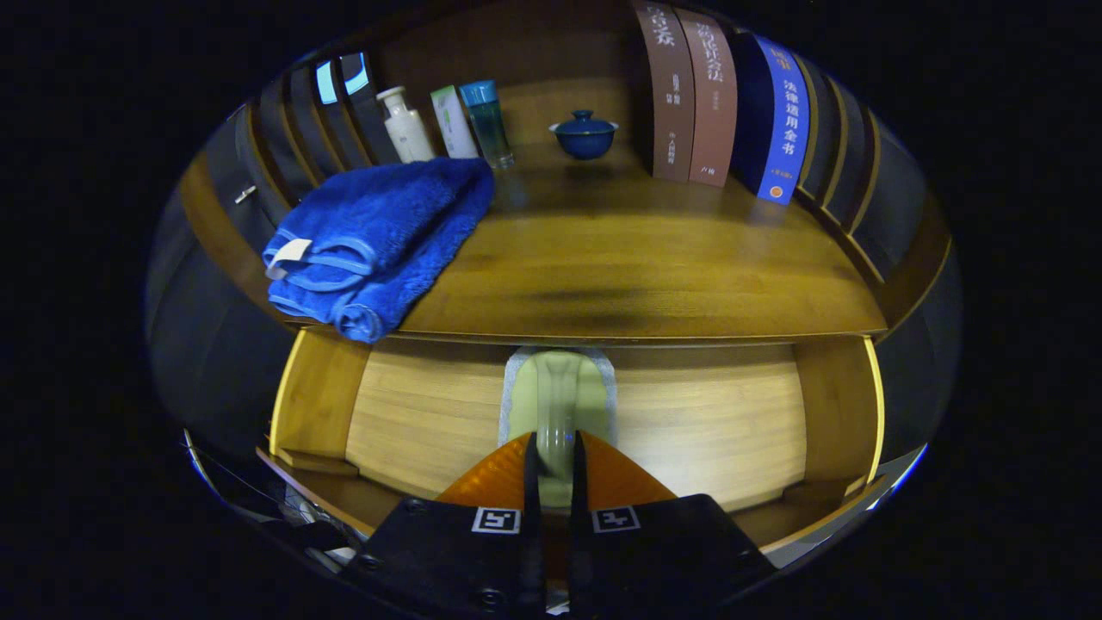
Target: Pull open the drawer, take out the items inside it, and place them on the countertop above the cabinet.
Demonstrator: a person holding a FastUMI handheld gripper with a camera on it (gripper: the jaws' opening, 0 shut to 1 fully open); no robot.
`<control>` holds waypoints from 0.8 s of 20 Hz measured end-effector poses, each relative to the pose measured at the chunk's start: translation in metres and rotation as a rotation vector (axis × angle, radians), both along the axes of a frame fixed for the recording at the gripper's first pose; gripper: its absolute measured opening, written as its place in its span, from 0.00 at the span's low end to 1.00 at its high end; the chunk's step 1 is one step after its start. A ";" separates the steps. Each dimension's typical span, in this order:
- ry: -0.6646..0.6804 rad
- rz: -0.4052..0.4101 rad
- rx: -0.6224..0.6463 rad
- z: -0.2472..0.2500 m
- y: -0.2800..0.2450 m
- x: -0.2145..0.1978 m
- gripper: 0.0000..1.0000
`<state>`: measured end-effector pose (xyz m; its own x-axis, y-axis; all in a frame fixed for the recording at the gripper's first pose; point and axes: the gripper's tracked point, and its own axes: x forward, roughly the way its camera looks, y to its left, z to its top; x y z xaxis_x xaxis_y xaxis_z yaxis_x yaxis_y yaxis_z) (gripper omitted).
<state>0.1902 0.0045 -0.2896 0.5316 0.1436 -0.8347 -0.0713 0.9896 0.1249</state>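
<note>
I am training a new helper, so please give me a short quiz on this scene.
1. True or false: the drawer is shut.
2. What hangs over the front edge of the countertop? A) towel B) cup C) book
3. What do the fingers of the claw grip?
Key: 1 false, it is open; 2 A; 3 the pale item in the drawer.

The pale green long-handled brush (558,405) in the open wooden drawer (689,422) is partly hidden: its handle end disappears between the nearly closed fingers of the gripper (555,456), and whether both press it cannot be told. Its head, toward twelve o'clock, slips under the wooden countertop (620,258). The drawer's back lies hidden beneath that countertop too.
</note>
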 end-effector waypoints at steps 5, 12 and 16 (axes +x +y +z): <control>-0.026 0.006 -0.008 0.027 0.004 -0.020 0.15; -0.123 -0.017 -0.028 0.075 -0.003 0.003 0.15; -0.151 -0.043 -0.054 0.083 -0.005 0.055 0.15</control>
